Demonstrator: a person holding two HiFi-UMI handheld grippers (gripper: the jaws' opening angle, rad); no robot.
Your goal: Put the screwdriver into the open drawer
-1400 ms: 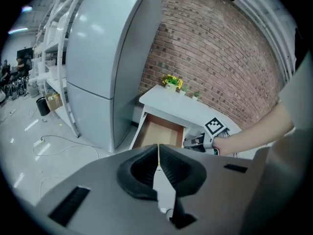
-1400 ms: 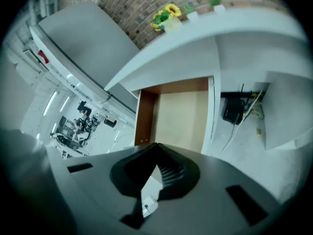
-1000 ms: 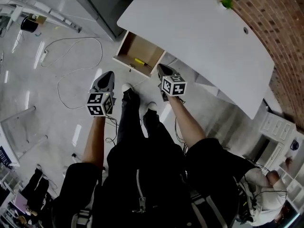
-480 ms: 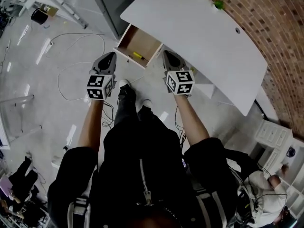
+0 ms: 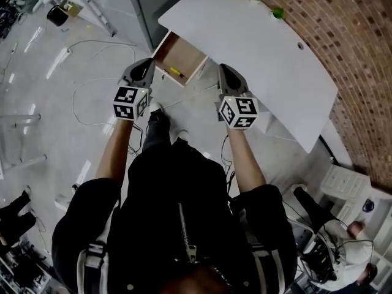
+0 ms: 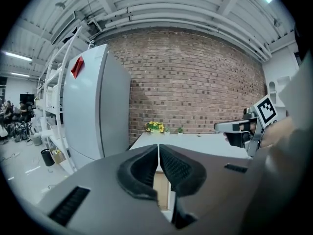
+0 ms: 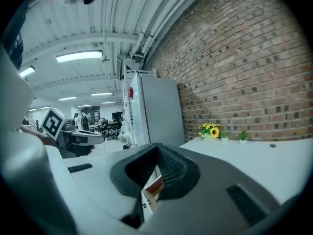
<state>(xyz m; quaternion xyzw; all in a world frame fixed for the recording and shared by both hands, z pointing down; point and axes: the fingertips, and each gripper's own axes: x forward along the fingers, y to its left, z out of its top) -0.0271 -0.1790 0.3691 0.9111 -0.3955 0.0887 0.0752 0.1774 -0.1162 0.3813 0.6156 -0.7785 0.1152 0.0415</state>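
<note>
Seemingly the task is complete.

- White surface (image 5: 257,60): the drawer (image 5: 188,55) sticks out from under its edge, left open, so the inside shows from above.
- Left hand-held gripper (image 5: 147,64): just left of the drawer, pads pressed together, nothing between.
- Right hand-held gripper (image 5: 222,68): just right of the drawer, pads likewise together, empty.
- Both sit level, 1 on each side of the drawer front, probably standing clear with nothing to carry.
- Yellow screwdriver (image 5: 177,73): lies inside the drawer, near its front wall.
</note>
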